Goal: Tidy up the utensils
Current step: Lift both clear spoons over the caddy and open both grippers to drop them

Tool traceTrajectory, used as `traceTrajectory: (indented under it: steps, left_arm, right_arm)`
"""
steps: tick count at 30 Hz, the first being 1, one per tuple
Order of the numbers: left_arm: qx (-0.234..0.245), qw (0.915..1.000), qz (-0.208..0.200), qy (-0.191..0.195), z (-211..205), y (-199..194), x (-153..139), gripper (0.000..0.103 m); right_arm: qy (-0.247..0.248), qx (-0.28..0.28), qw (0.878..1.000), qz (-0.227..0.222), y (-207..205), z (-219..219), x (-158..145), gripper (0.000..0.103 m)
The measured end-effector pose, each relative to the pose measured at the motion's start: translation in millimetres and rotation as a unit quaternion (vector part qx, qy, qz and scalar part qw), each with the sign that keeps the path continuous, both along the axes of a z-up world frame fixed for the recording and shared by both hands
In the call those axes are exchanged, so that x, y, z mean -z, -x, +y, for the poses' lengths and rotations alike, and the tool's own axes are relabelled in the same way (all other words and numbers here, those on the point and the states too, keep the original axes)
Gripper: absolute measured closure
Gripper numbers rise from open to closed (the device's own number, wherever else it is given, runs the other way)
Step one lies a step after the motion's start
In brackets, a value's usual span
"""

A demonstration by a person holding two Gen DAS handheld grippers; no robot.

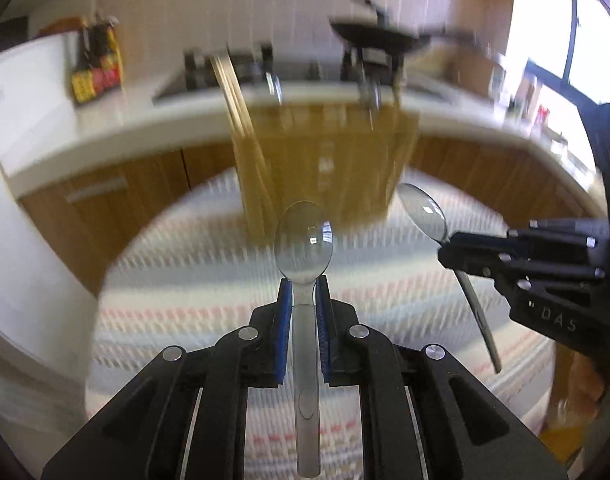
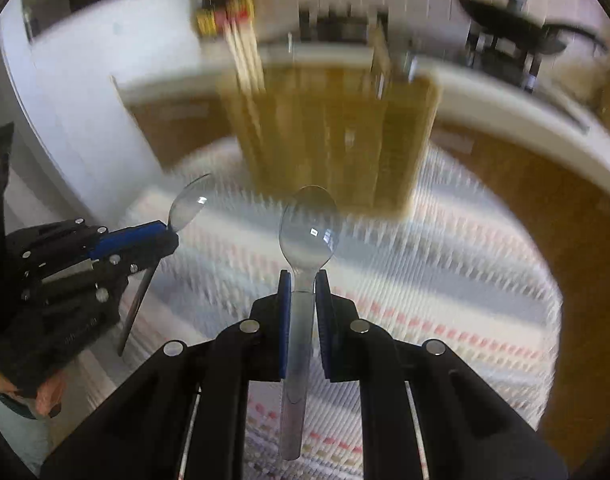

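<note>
My left gripper (image 1: pixel 303 286) is shut on the neck of a clear plastic spoon (image 1: pixel 304 240), bowl forward, handle running back between the blue pads. My right gripper (image 2: pixel 303 280) is shut on a second clear plastic spoon (image 2: pixel 309 226) in the same way. Each gripper shows in the other's view: the right gripper (image 1: pixel 445 246) with its spoon (image 1: pixel 425 210) at the right edge, the left gripper (image 2: pixel 173 236) with its spoon (image 2: pixel 187 202) at the left edge. Ahead stands a blurred wooden utensil holder (image 1: pixel 325 160) (image 2: pixel 329 140) holding chopsticks (image 1: pixel 235 92). Both spoons hang above a striped cloth.
The striped cloth (image 1: pixel 209 280) covers a round table. Behind runs a white kitchen counter (image 1: pixel 105 120) with wooden cabinets (image 1: pixel 105 196), a stove with a black pan (image 1: pixel 381 36), and bottles (image 1: pixel 97 64) at the left. A hand (image 2: pixel 45 396) shows at the lower left.
</note>
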State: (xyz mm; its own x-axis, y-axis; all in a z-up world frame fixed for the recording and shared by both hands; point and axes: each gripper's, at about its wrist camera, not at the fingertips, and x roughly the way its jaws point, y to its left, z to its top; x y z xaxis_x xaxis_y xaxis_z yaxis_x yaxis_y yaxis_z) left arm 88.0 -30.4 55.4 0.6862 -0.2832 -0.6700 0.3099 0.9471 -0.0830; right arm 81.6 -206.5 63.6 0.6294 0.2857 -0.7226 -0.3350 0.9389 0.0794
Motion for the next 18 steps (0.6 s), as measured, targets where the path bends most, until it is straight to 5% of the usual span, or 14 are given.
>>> traceTrajectory:
  steps: [8,18]
  left_arm:
    - [-0.020,0.9902,-0.117,0.073,13,-21,-85,0.093]
    - [-0.033,0.9804,-0.170,0.094,3,-86,-108,0.093]
  right_arm:
    - [-0.060,0.035,0.990,-0.124,-21,-22,-74,0.093]
    - [-0.053,0.101,0.957,-0.267,-72,-42,-107,0.093]
